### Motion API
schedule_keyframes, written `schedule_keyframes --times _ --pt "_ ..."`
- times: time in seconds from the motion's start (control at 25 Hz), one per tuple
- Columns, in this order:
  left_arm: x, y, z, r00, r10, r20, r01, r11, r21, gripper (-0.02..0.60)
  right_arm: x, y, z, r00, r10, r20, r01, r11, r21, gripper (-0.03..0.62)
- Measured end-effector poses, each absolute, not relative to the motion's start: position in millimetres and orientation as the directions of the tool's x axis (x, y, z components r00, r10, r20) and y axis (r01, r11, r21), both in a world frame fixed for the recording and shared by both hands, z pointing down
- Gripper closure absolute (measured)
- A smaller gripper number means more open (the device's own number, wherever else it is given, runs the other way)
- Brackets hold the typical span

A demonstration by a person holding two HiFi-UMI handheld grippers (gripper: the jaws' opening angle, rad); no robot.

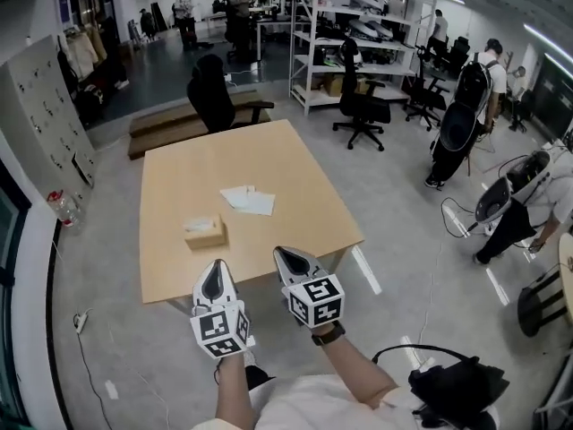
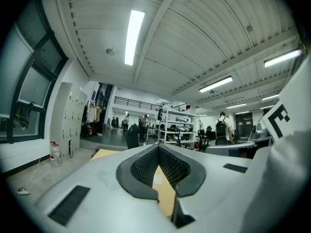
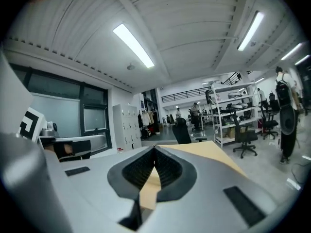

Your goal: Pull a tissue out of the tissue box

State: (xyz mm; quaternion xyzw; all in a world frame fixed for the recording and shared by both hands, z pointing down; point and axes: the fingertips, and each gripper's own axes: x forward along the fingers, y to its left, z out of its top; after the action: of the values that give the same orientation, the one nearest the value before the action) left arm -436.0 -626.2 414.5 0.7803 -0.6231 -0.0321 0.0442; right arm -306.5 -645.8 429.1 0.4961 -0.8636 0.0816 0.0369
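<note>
A tan tissue box (image 1: 204,231) sits on the light wooden table (image 1: 295,164), toward its near left. Flat white tissues (image 1: 248,200) lie just beyond the box, near the table's middle. Both grippers hang side by side at the table's near edge, short of the box and apart from it. My left gripper (image 1: 214,264) has its jaws together with nothing between them, and its tips (image 2: 158,146) meet in its own view. My right gripper (image 1: 279,251) is likewise shut and empty, with its tips (image 3: 154,147) meeting. Only a strip of tabletop (image 3: 214,155) shows past the jaws.
A black office chair (image 1: 211,93) stands at the table's far side, before a low wooden platform (image 1: 179,125). Shelving (image 1: 345,34) and more chairs are at the back right. People (image 1: 473,106) stand on the right. A bottle (image 1: 61,207) and a cable (image 1: 85,348) lie on the floor at left.
</note>
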Motion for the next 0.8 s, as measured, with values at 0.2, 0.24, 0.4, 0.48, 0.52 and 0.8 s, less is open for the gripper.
schedule_keyframes --times 0.2,0.24,0.4,0.48,0.52,0.8 --pt "-512.0 -708.5 367.0 0.217 -0.970 -0.109 -0.974 -0.222 0.038 0.582 -393.4 -724.6 382.0 -0.519 -0.853 0.050 -0.855 0.519 -0.001 0.595" --pt "-526.2 -718.1 363.0 0.221 -0.969 -0.115 -0.975 -0.224 0.016 0.582 -412.0 -734.6 378.6 -0.524 -0.851 0.044 -0.851 0.524 0.008 0.595" --pt "-586.4 -751.2 393.1 0.223 -0.974 -0.048 -0.974 -0.224 0.020 0.582 -483.5 -762.0 399.3 -0.550 -0.830 0.088 -0.831 0.555 0.037 0.595" --pt "-611.2 -767.5 418.0 0.223 -0.975 0.017 -0.970 -0.220 0.100 0.582 -505.5 -773.7 419.9 -0.549 -0.822 0.150 -0.827 0.560 0.047 0.595" --pt "-618.4 -774.4 427.2 0.230 -0.972 0.042 -0.966 -0.223 0.126 0.582 -510.9 -780.3 428.0 -0.544 -0.820 0.177 -0.827 0.560 0.050 0.595" --pt "-640.6 -830.6 468.2 0.264 -0.955 0.139 -0.961 -0.247 0.126 0.581 -517.3 -846.4 466.4 -0.514 -0.809 0.285 -0.833 0.550 0.059 0.595"
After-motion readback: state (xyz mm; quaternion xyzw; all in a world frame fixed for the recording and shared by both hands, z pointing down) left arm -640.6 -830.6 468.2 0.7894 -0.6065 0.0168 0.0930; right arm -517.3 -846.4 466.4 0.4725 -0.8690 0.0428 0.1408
